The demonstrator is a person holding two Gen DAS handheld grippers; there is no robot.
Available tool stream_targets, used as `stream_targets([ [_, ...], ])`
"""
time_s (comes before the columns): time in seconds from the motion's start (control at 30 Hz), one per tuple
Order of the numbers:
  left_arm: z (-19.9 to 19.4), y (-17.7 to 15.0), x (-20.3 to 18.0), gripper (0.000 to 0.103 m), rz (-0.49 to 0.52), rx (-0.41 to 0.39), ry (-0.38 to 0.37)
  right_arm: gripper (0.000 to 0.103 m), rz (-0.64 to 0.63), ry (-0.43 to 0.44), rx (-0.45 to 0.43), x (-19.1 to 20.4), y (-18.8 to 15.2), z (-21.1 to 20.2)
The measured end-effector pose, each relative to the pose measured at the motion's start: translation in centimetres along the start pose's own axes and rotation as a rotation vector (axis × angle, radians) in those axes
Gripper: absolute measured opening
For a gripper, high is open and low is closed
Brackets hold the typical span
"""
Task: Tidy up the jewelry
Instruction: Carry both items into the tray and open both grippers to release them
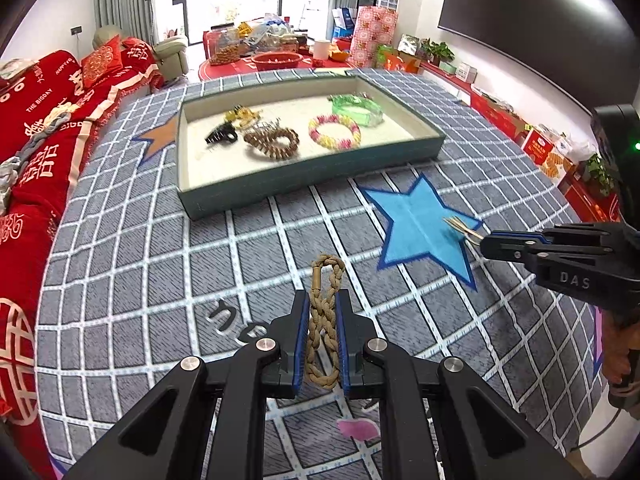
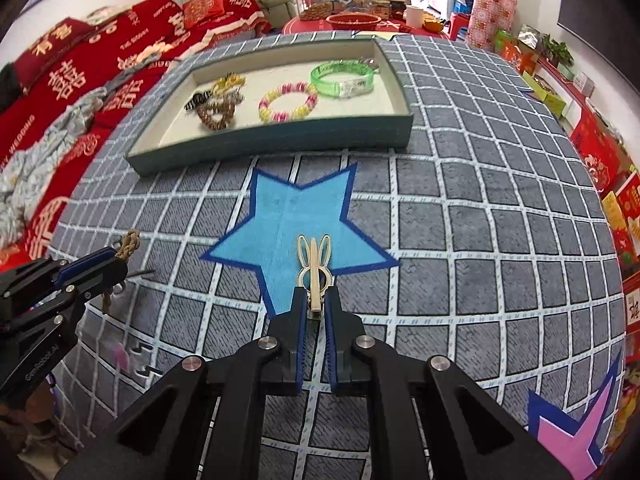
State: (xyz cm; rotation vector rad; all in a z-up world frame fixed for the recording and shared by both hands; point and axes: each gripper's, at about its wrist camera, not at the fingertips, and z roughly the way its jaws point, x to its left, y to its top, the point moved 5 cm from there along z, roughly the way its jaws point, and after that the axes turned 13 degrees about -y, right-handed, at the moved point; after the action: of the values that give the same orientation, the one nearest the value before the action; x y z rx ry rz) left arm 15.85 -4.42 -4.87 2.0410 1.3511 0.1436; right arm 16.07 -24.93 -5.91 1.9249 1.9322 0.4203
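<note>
My left gripper (image 1: 323, 295) is shut on a tan braided cord bracelet (image 1: 322, 316), whose loop sticks out past the fingertips just above the grey checked cloth (image 1: 160, 264). In the right wrist view the left gripper (image 2: 120, 261) enters from the left with the braided bracelet (image 2: 130, 244). My right gripper (image 2: 316, 293) is shut on a cream bunny-eared hair clip (image 2: 315, 276) over a blue star patch (image 2: 296, 208). From the left wrist view the right gripper (image 1: 485, 245) holds the clip (image 1: 460, 225) at the star's (image 1: 416, 224) right point.
A teal-walled tray (image 1: 304, 176) (image 2: 280, 138) lies farther back with a green bangle (image 1: 356, 109), a pink-yellow bead bracelet (image 1: 335, 132), a brown bead bracelet (image 1: 273, 142) and a black claw clip (image 1: 221, 135). A red sofa (image 1: 44, 128) borders the left side. A pink star (image 2: 572, 436) lies near right.
</note>
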Motion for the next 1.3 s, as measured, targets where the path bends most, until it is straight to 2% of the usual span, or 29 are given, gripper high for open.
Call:
stream_targets([
  [0.3, -1.5, 3.6, 2.0, 0.026, -0.001, -0.062, 0.025, 0.009, 0.067, 0.033, -0.064, -1.7, 3.3, -2.3],
  [0.67, -1.2, 8.9, 5.1, 0.026, -0.028, -0.101, 0.035, 0.009, 0.079, 0.073, -0.113, -1.2, 10.1, -2.7],
  [0.9, 1.6, 10.9, 6.9, 0.026, -0.024, -0.05, 0.048, 0.009, 0.056, 0.058, -0.076, 0.1, 13.4, 0.3],
  [1.3, 6.9, 11.7, 9.7, 0.026, -0.061, 0.061, 0.061, 0.009, 0.033, 0.029, 0.026, 0.5, 15.2, 6.5],
])
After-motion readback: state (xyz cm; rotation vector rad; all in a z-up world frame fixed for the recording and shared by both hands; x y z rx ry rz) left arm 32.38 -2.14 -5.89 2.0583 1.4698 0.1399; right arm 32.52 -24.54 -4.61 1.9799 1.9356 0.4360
